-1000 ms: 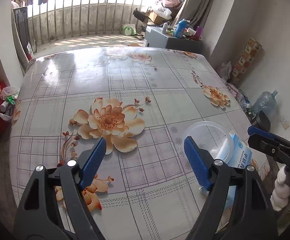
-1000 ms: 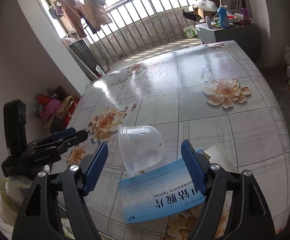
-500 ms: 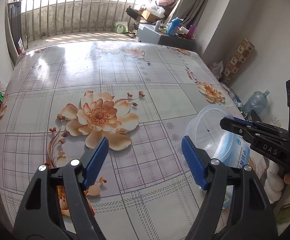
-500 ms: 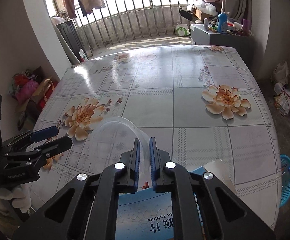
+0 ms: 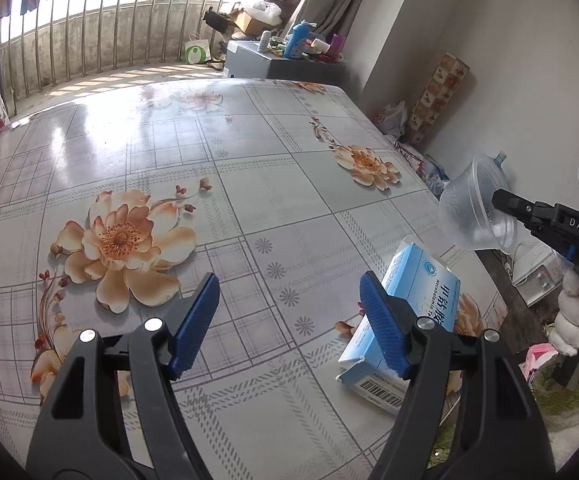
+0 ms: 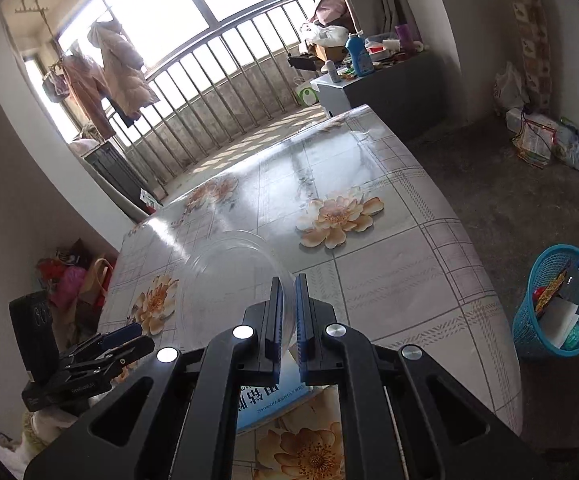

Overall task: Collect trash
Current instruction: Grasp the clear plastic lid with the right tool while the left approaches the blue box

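One thin rim pinch: my right fingers (image 6: 287, 320) squeeze clear cup (image 6: 233, 288), may slip short of blue basket (image 6: 557, 300); left fingers (image 5: 289, 320) spread, idle beside box (image 5: 409, 312) on desk (image 5: 249, 184).

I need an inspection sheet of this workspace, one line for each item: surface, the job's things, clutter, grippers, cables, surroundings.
Surface: table with glossy floral checked cloth.
Job's things: clear plastic cup lifted off the table, pinched at its rim; light blue cardboard medicine box lying on the table near its edge; blue mesh waste basket on the floor, partly filled.
Clutter: nothing seen on the table beyond the box.
Grippers: left gripper open, empty, above the table beside the box; right gripper shut on the cup.
Cables: nothing seen.
Surroundings: grey cabinet loaded with bottles; balcony railing; clothes hanging by the window.
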`<state>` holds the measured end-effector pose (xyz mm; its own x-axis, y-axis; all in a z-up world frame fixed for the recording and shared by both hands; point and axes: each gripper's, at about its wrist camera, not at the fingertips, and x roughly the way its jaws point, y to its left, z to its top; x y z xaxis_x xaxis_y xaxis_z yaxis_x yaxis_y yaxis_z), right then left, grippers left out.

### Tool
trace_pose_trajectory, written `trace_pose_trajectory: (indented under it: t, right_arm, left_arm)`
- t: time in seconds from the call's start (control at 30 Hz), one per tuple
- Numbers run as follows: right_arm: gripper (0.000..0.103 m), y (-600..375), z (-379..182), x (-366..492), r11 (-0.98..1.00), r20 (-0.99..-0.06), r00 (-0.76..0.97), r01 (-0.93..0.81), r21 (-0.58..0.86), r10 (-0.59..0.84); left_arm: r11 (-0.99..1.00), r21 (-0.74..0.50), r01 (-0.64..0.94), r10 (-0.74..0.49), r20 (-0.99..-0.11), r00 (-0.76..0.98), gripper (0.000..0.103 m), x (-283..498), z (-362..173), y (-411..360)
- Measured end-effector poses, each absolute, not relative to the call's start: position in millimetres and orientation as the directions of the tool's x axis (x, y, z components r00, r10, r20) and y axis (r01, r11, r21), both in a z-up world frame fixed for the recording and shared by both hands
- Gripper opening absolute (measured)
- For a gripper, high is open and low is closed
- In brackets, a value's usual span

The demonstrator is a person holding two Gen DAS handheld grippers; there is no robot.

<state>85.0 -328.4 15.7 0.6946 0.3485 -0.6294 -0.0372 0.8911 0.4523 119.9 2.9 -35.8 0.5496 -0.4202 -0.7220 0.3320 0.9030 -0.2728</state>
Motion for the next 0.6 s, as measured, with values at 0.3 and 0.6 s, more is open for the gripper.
trace_pose_trajectory:
  t: [0.3,0.6]
  right_arm:
    - [0.007,-366.0,-17.2,24.7,0.874,-0.704,0.624,0.067,0.480,0.339]
    - [0.007,-335.7,-41.9,55.4,0.869,-0.700,0.585,-0.017,0.494,0.409]
  left_arm:
    - [0.900,-0.250,0.357,-0.408,-0.774,0.485,0.064,131.5,-52.9,-32.5]
    - [0.895,-0.263,0.360,-0.412,-0.798,0.441,0.064,119.1,-59.0,-37.7]
